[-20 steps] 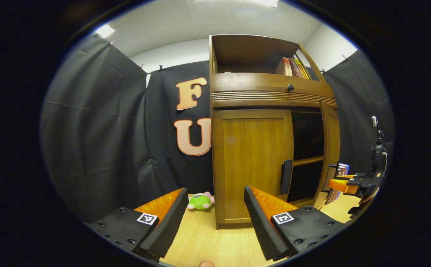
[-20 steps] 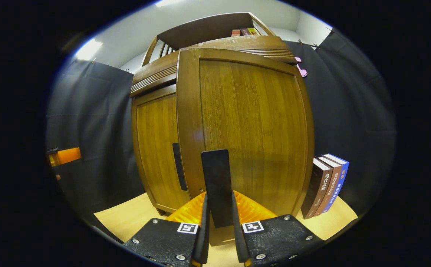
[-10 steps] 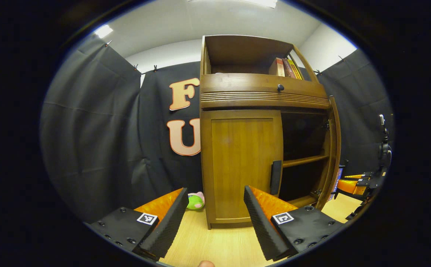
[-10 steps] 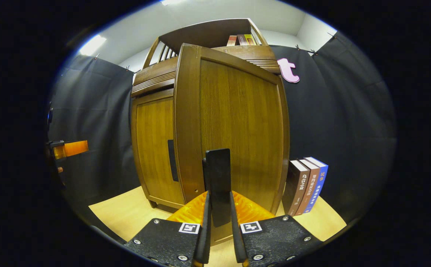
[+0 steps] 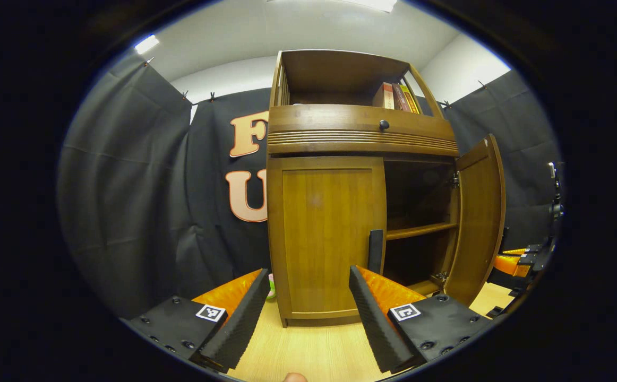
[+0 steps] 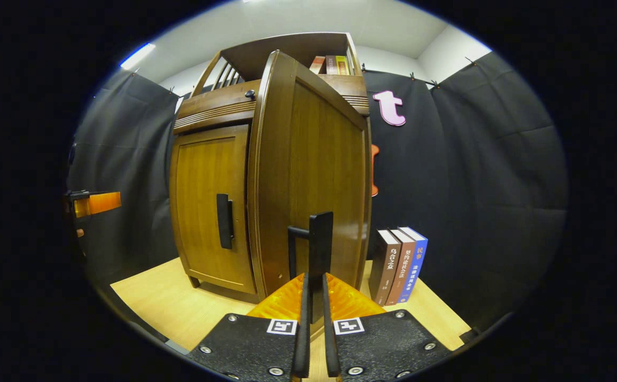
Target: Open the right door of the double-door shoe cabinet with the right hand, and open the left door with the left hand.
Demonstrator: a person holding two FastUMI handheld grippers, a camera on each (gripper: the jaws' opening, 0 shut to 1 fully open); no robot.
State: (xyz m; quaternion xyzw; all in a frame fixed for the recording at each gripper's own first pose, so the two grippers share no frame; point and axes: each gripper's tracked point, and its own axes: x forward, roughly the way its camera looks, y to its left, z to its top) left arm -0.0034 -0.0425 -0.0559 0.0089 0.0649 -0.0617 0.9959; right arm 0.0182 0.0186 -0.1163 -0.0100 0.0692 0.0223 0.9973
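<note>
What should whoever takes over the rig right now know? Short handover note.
Right tongs: shut on the right door's handle; right door swung wide open, shelf visible inside.
Left tongs: open, holding nothing, short of the cabinet.
Left door: closed, its handle untouched.
Done: right door.
Left: release the right handle, grip the left handle with the left tongs, pull the door open.

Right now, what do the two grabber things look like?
Each gripper, the left gripper and the right gripper, has two long wedge-shaped fingers with ridged pads. They sit on flat black plates with round screws, and each plate carries a small square black-and-white marker. Behind the fingers the body is ribbed orange plastic.
</note>
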